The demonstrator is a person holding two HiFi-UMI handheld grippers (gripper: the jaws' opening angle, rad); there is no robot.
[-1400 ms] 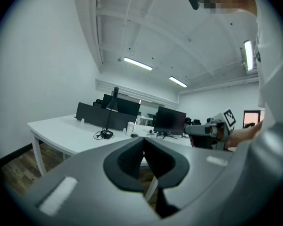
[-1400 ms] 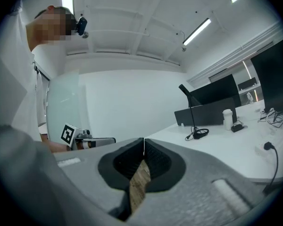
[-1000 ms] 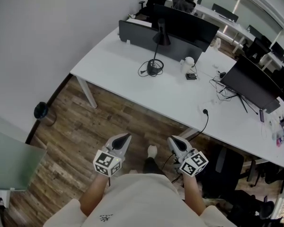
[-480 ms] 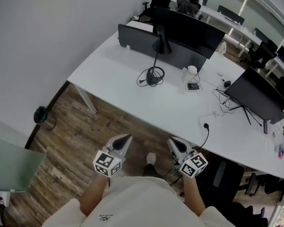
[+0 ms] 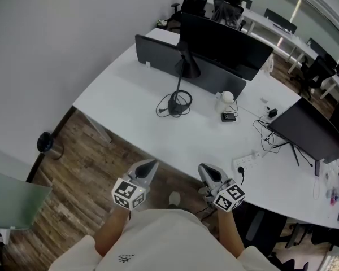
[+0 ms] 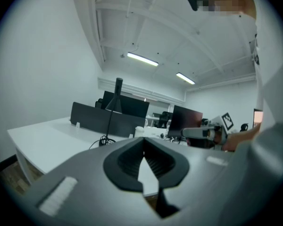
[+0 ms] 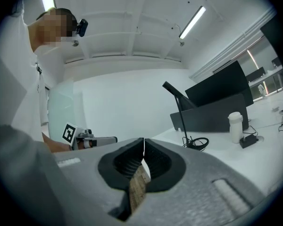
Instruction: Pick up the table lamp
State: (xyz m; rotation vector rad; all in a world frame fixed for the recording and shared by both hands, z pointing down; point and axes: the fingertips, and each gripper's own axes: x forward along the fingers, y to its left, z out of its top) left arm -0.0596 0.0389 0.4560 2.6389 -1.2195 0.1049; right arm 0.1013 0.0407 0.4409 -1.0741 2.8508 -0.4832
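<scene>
No word, brand or number is legible anywhere, only black-and-white square code patterns: one on the white marker cube [image 5: 127,194] of the left claw [image 5: 150,165] and one on the matching cube [image 5: 230,197] of the right claw [image 5: 205,169]

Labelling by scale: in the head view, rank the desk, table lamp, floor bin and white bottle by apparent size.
1. Desk
2. Table lamp
3. Floor bin and white bottle: alike; the bin is farther away, so unranked.

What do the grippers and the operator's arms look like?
Both alike: left gripper and right gripper have pale grey tapered bodies and black ribbed pads. Each carries a white cube bearing black square markers. The operator wears a cream short-sleeved top.
</scene>
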